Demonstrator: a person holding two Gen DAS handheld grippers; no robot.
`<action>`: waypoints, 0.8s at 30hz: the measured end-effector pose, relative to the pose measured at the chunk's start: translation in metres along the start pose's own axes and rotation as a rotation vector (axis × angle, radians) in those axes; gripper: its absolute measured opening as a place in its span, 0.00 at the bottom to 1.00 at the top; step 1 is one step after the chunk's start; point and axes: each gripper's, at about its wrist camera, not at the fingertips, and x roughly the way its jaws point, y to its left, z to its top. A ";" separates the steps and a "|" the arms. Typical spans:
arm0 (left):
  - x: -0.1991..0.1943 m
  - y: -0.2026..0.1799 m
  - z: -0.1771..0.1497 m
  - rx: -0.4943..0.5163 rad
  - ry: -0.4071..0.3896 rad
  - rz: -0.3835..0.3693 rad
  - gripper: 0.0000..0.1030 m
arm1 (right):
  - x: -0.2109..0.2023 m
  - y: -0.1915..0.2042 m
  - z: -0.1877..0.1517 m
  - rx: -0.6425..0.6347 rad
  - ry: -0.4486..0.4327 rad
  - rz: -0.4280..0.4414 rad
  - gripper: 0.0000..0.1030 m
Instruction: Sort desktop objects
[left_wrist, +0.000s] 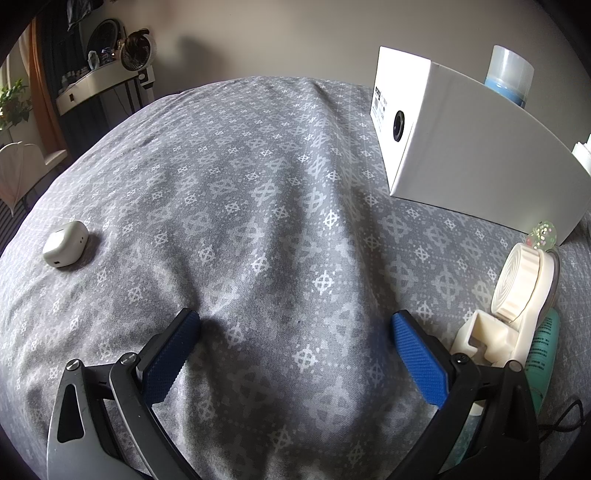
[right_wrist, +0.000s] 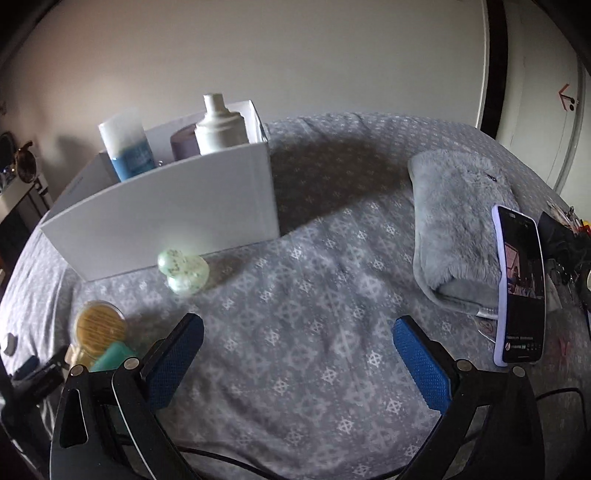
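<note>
White box (right_wrist: 177, 221) hides the bottles' (right_wrist: 127, 147) lower halves

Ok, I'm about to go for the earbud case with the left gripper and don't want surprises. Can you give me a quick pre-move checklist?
1. Left gripper open and holding nothing: ok.
2. Right gripper open and holding nothing: ok.
3. Earbud case in view, lying alone on the grey cloth: ok.
4. Path from left gripper to the case free of other items: ok.
5. White box open on top, with bottles already standing in it: ok.
6. Free room left inside the box for the case: cannot tell.
</note>
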 end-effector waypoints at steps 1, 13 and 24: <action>0.000 0.000 0.000 0.000 0.000 0.000 1.00 | 0.003 -0.001 -0.004 -0.009 -0.005 0.005 1.00; 0.000 0.001 0.000 0.000 0.000 0.000 1.00 | 0.054 0.018 -0.032 -0.177 0.078 -0.024 1.00; 0.000 0.000 0.000 0.000 0.000 0.000 1.00 | 0.053 0.017 -0.033 -0.172 0.080 -0.016 1.00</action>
